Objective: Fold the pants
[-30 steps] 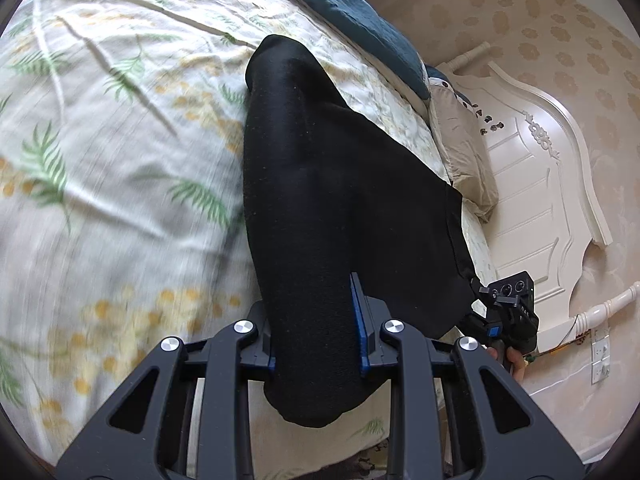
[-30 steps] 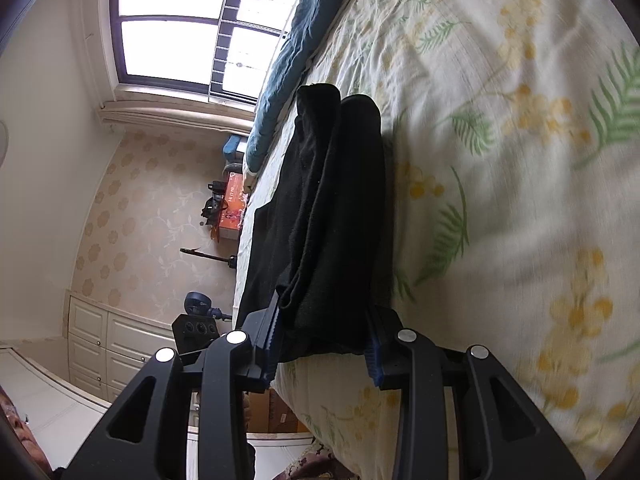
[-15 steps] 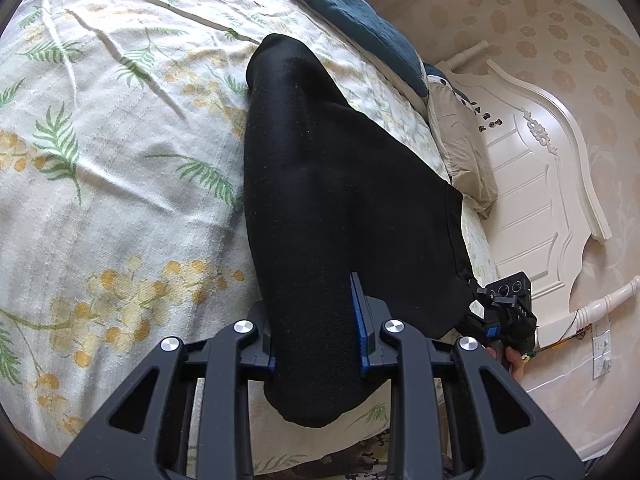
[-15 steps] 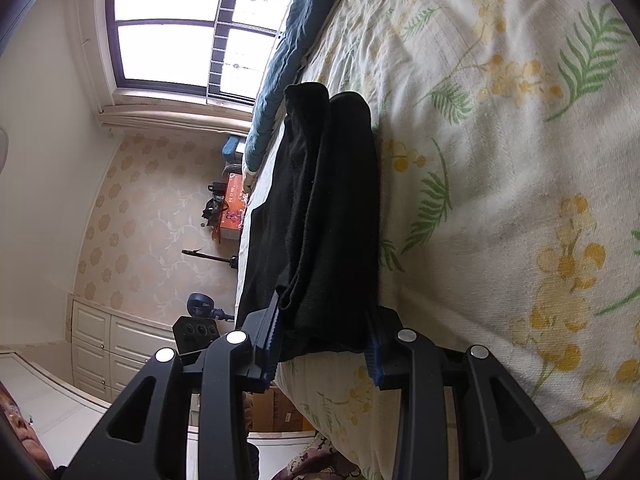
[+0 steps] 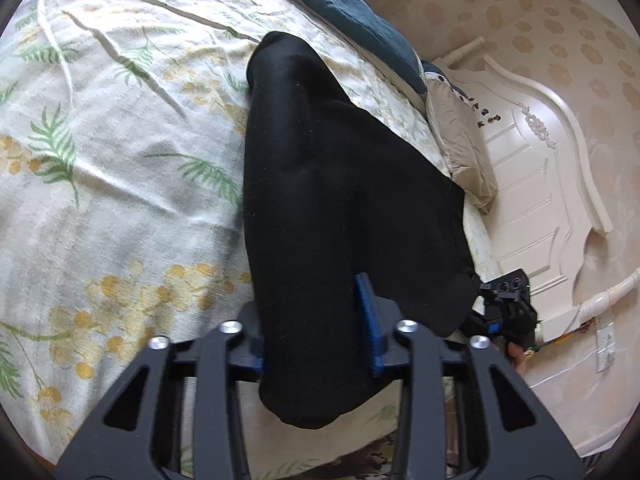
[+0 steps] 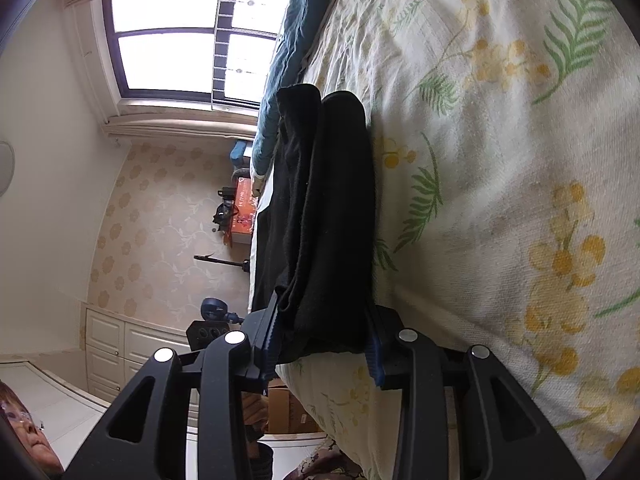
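Observation:
Black pants [image 5: 328,184] lie folded lengthwise on a floral bedsheet [image 5: 120,184], stretching away toward the bed's far side. My left gripper [image 5: 312,332] is shut on the near end of the pants, which bulges below the fingers. In the right wrist view the pants [image 6: 324,208] show as stacked layers. My right gripper [image 6: 320,340] is shut on another edge of them. The right gripper also shows in the left wrist view [image 5: 508,308] at the far corner of the cloth.
A dark blue blanket [image 5: 352,8] and a beige pillow [image 5: 464,160] lie along the far side by the white headboard [image 5: 536,184]. A window [image 6: 184,40], white cabinets [image 6: 116,344] and an orange box [image 6: 242,212] stand beyond the bed edge.
Both grippers keep their hold on the pants. The views have shifted slightly over the bed, with the sheet sliding a little beneath.

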The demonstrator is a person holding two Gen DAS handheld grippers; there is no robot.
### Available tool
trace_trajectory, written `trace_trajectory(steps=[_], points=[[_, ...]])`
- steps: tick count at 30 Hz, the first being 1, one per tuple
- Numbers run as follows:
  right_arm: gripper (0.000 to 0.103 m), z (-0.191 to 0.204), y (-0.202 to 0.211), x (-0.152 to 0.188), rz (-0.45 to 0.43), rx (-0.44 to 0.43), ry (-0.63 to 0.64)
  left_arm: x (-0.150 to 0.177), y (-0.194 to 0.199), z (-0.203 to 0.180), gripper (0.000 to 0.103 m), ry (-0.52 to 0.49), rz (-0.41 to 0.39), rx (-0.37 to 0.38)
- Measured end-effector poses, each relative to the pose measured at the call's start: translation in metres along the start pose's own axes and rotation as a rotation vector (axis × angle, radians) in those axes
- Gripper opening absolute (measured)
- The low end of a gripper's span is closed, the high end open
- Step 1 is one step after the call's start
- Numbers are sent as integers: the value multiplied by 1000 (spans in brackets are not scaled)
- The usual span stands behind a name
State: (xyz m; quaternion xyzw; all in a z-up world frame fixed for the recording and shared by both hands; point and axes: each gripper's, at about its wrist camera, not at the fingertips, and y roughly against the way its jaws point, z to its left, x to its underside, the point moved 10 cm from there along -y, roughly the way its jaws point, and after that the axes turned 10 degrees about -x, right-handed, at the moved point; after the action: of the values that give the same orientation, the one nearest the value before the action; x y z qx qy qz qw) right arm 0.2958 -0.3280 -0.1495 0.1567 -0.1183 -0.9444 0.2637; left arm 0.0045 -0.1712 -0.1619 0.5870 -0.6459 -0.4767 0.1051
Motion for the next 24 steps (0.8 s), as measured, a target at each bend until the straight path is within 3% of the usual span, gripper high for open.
trace_trajectory(steps=[2, 4, 6, 10, 13, 18, 24], points=[[39, 0, 1, 0, -4, -16, -8, 0, -2, 3, 59, 1, -14, -21], [41, 1, 2, 0, -7, -31, -22, 0, -3, 2, 66, 7, -18, 4], [46, 3, 3, 1, -8, -42, -28, 1, -2, -3, 81, 8, -27, 35], [54, 6, 11, 3, -24, -51, -28, 4, 0, -7, 88, 6, -42, -8], [58, 8, 19, 8, -41, -31, -17, 11, 5, -11, 89, -25, -50, -102], [68, 11, 26, 23, -50, 79, 48, 22, 21, -19, 93, -131, -134, -307], [74, 15, 28, 50, -68, 317, 183, 43, 29, -33, 96, -157, -182, -417]])
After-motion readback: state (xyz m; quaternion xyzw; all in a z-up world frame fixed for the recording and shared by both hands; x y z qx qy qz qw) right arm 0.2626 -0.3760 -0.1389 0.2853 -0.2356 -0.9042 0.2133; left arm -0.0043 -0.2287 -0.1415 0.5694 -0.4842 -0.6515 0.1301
